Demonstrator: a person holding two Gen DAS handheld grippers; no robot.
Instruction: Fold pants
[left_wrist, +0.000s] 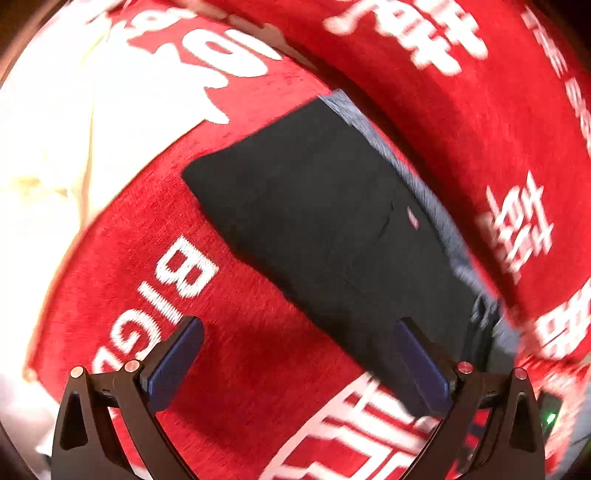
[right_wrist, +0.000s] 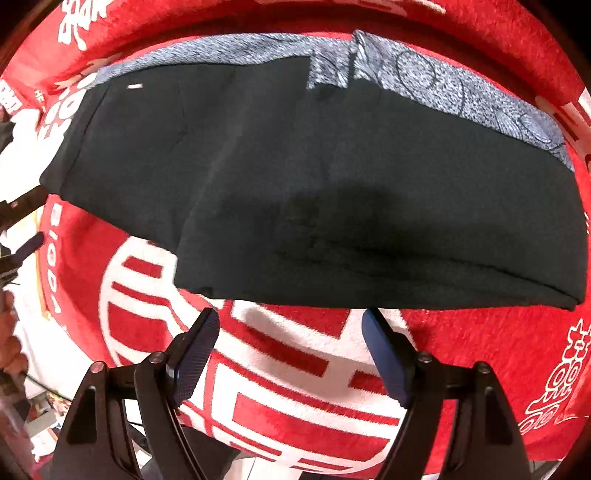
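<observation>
The pants (right_wrist: 314, 184) lie folded in a dark block across the middle of the right view, on the red blanket (right_wrist: 480, 350). Both the right gripper (right_wrist: 291, 354) and the left gripper (left_wrist: 295, 365) have fingers apart, holding nothing. Folding looks nearly done; next likely one last fold or smoothing, gripping the lower edge

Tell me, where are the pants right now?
The pants lie folded on the red blanket, just ahead of the open right gripper.

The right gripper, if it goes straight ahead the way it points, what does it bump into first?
Probably the near edge of the black pants; the right gripper is open over the red blanket, though depth is unclear.
</observation>
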